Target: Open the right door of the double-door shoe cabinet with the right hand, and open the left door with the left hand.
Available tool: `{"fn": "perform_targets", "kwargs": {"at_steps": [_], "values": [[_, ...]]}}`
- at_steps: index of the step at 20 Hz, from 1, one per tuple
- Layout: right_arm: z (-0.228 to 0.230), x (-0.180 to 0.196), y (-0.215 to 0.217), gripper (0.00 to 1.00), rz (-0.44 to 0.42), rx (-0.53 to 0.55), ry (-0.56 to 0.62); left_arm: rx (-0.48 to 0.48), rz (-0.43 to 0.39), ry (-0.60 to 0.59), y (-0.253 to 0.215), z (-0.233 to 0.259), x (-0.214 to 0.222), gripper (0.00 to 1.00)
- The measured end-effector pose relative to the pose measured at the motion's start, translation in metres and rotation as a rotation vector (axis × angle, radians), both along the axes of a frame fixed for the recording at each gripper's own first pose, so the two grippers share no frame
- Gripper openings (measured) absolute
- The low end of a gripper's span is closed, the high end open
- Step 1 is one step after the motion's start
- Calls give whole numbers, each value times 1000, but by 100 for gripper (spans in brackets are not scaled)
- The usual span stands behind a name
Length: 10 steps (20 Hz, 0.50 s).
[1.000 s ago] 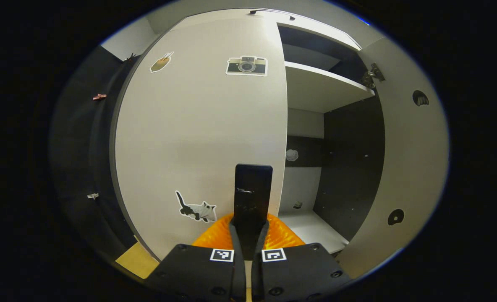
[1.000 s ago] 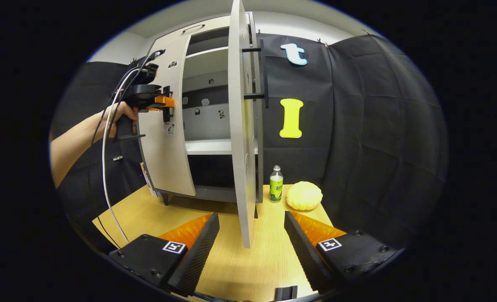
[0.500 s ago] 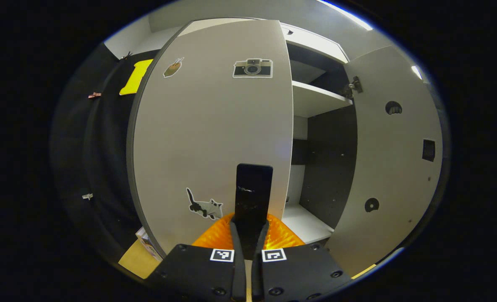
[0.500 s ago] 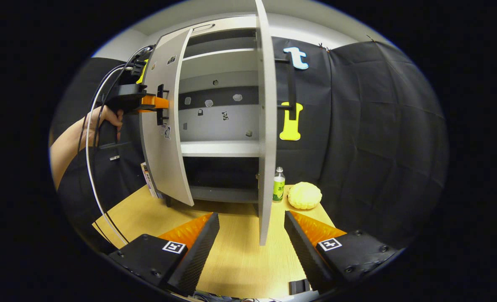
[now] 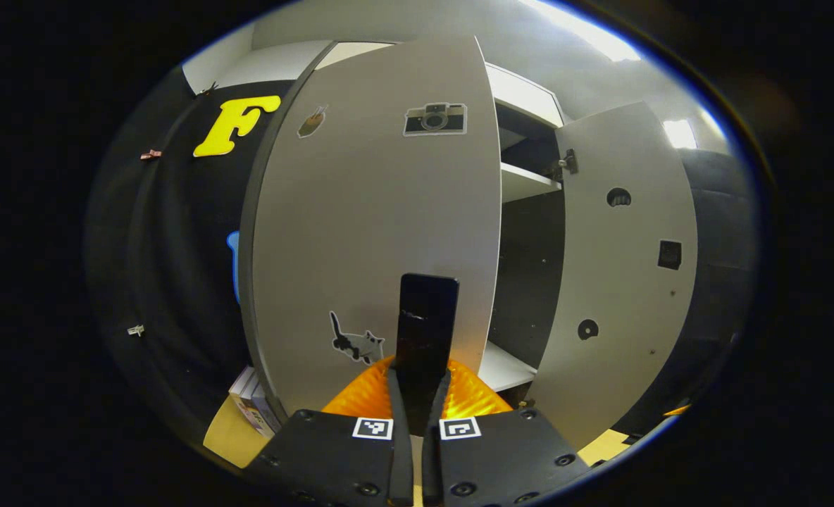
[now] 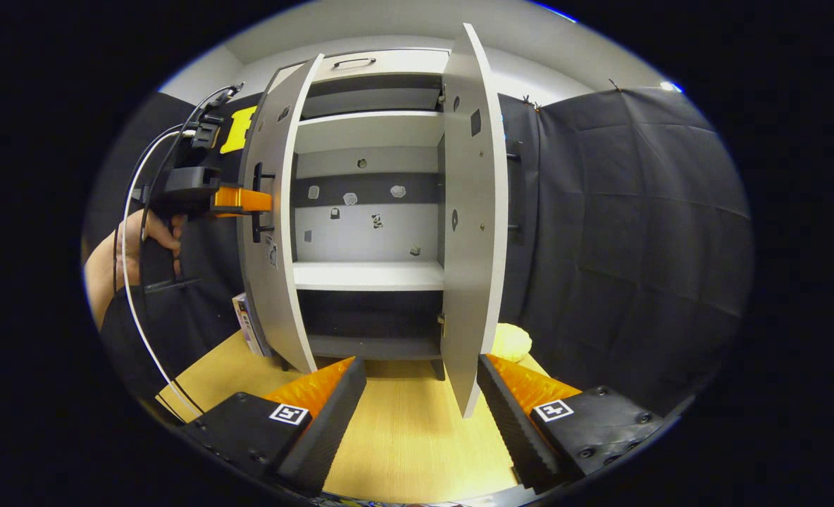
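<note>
The white double-door shoe cabinet (image 6: 368,274) stands on a wooden table with both doors swung out. In the left gripper view, my left gripper (image 5: 417,380) is shut on the black bar handle (image 5: 427,324) of the left door (image 5: 375,225), which carries camera and cat stickers. The right gripper view shows that same left gripper (image 6: 248,201), held by a hand (image 6: 142,239), clamped on the left door's handle (image 6: 256,204). My right gripper (image 6: 420,380) is open low in front of the cabinet, holding nothing. The right door (image 6: 470,232) stands wide open just beyond its fingers.
White shelves (image 6: 368,276) show inside the cabinet. A yellow round object (image 6: 512,341) sits on the wooden table (image 6: 410,436) behind the right door. A small box (image 6: 243,320) leans by the cabinet's left side. A cable (image 6: 132,296) hangs from the left gripper.
The left door has swung further out with my left gripper on its handle. The right door has also opened wider, hiding the green bottle. My right gripper stays open and low.
</note>
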State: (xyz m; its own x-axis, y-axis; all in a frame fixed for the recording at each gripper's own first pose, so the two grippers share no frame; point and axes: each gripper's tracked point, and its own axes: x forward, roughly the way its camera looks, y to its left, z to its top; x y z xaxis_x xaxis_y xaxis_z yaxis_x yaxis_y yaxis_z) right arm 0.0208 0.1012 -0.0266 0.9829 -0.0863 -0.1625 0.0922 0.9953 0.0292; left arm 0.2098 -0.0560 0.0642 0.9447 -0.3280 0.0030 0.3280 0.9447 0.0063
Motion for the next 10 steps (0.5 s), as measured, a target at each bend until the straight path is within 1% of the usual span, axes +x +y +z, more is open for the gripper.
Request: {"fn": "perform_targets", "kwargs": {"at_steps": [1,2,6,10], "values": [[1,-6,4,96,-12,3,-2,-2,-6,-4,2,0,-1,10],[-1,-13,7,100,-23,5,0,-3,-13,-6,3,0,-2,10],[-17,-31,24,100,-50,18,27,-4,-25,-22,11,0,-6,10],[-21,-36,42,100,-32,26,49,-23,3,-38,24,7,-19,10]]}}
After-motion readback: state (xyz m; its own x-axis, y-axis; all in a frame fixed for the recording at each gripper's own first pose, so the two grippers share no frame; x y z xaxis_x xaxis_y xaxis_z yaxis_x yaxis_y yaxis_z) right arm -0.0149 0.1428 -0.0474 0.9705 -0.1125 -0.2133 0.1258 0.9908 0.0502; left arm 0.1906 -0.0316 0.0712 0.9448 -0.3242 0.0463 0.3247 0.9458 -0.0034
